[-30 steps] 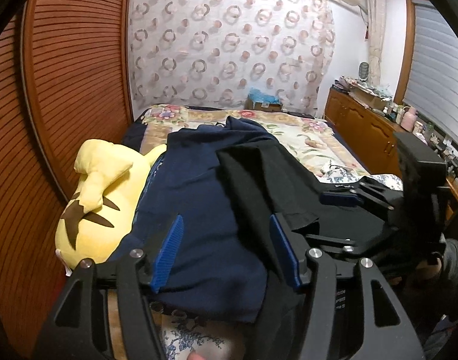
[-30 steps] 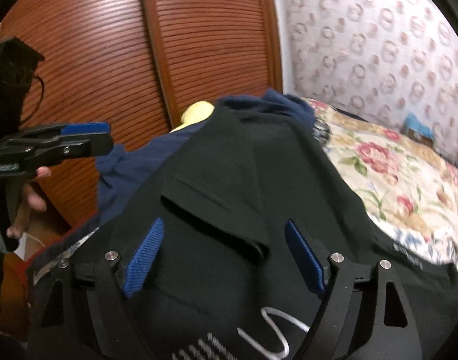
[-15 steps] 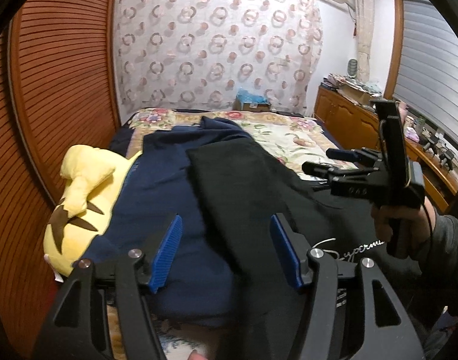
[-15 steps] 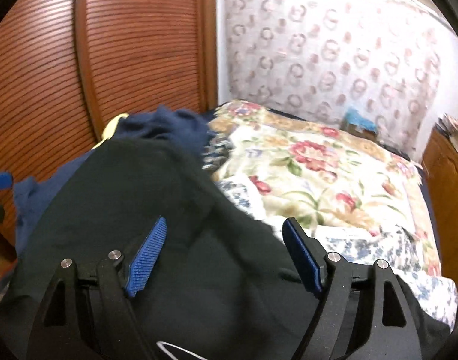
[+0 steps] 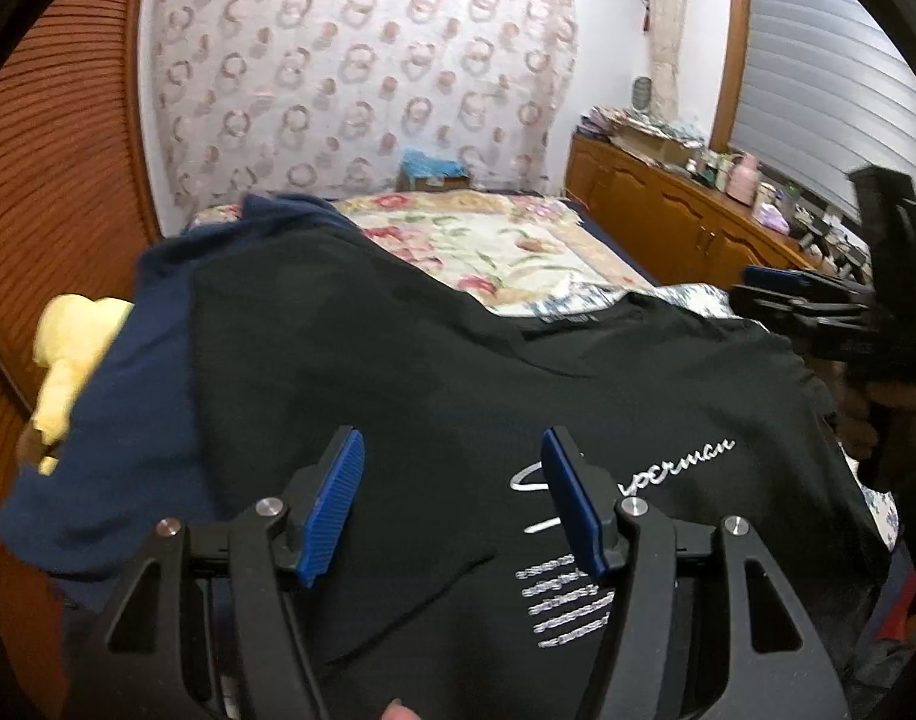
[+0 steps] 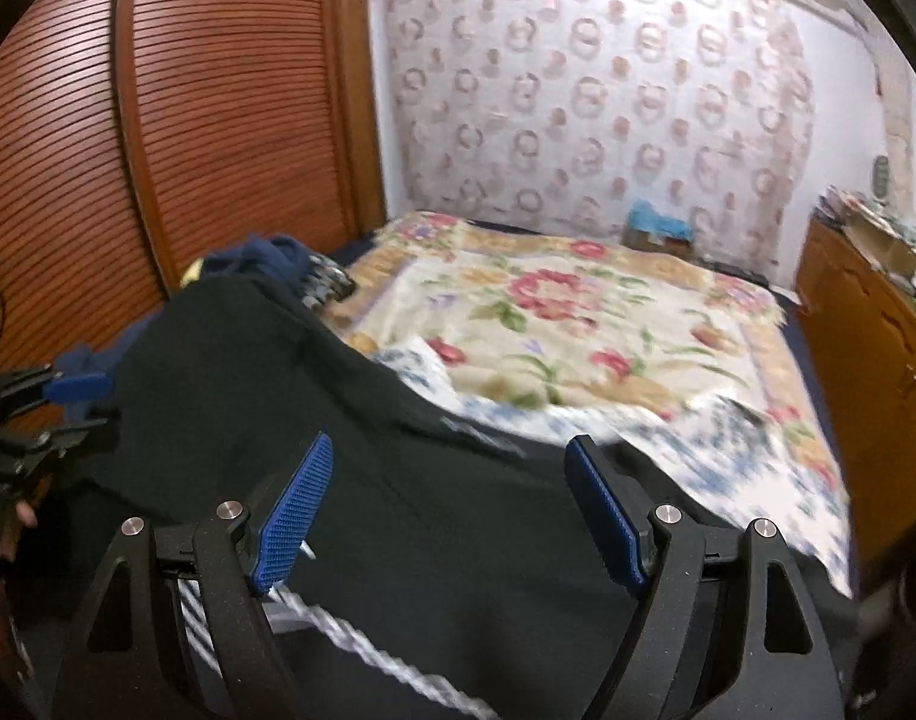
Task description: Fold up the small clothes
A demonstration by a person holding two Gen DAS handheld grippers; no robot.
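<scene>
A black T-shirt (image 5: 434, 372) with white script lettering lies spread on the near end of the bed, partly over a navy garment (image 5: 134, 420). My left gripper (image 5: 452, 498) is open and empty just above the shirt near the lettering. My right gripper (image 6: 452, 510) is open and empty over the shirt (image 6: 266, 396) near its collar edge. The right gripper also shows in the left wrist view (image 5: 818, 300) at the right edge, and the left gripper shows in the right wrist view (image 6: 44, 414) at the left edge.
A yellow plush toy (image 5: 68, 354) lies left of the clothes against a wooden slatted wardrobe (image 6: 188, 120). The floral bedspread (image 6: 578, 330) stretches behind. A wooden dresser (image 5: 686, 222) with clutter runs along the right wall.
Both grippers have swung right and drawn apart. The black shirt now lies spread wider, with its white lettering showing under my left gripper. Both stay open.
</scene>
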